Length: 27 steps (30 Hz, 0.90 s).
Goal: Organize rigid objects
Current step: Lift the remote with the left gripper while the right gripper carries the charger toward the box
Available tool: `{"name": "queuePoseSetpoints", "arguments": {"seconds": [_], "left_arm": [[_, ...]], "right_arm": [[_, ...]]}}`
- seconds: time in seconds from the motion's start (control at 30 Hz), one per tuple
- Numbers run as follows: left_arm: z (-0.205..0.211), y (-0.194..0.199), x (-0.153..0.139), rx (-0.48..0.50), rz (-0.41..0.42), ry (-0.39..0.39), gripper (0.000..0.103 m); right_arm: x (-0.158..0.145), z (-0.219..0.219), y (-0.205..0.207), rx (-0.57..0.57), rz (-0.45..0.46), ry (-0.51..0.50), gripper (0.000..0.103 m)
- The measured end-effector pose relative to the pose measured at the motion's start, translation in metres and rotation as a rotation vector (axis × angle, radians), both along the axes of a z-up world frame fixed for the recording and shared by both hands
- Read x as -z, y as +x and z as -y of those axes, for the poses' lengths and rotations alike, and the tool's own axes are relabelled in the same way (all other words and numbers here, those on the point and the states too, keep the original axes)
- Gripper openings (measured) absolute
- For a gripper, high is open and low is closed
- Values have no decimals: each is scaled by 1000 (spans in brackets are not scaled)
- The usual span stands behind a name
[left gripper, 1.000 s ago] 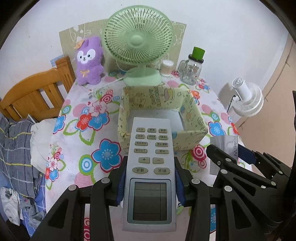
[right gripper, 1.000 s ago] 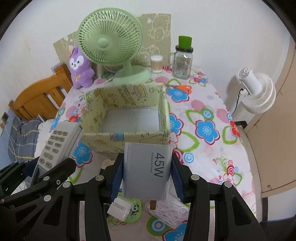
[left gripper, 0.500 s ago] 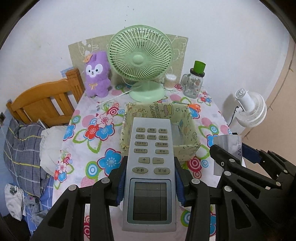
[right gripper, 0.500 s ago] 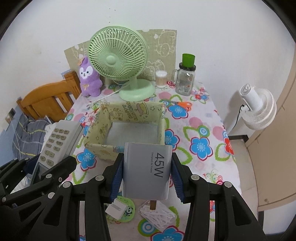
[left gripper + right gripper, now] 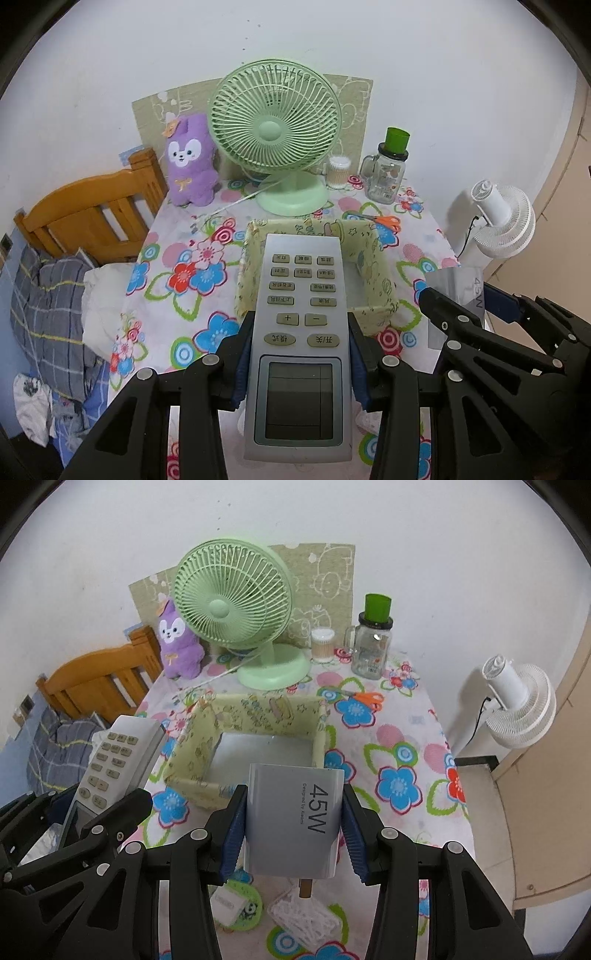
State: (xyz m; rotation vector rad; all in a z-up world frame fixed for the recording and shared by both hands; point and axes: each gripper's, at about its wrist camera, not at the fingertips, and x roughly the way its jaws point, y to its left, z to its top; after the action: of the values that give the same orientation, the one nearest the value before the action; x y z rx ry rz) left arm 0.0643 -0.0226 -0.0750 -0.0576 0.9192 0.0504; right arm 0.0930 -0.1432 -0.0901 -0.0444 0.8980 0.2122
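Clamping a grey remote [image 5: 301, 354] between its blue pads, the left hand-held gripper [image 5: 299, 360] hangs above the counter [image 5: 173, 236]. The right hand-held gripper [image 5: 293, 823] pinches a 45W charger [image 5: 293, 819] the same way. Just beyond both stands an open yellow box [image 5: 243, 716], empty.

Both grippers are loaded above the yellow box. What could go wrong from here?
1. The remote control is gripped near its screen end by the left gripper, so the long free end may tip the soft box.
2. The right gripper holding the 45W charger box sits close alongside; they could collide.
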Motion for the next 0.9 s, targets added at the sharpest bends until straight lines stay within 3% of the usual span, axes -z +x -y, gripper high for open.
{"name": "queuePoseSetpoints", "arguments": {"seconds": [0.9], "left_arm": [[-25,92,27,30,-46,-56,45]], "right_arm": [[26,-17,92,74,-71,18,50]]}}
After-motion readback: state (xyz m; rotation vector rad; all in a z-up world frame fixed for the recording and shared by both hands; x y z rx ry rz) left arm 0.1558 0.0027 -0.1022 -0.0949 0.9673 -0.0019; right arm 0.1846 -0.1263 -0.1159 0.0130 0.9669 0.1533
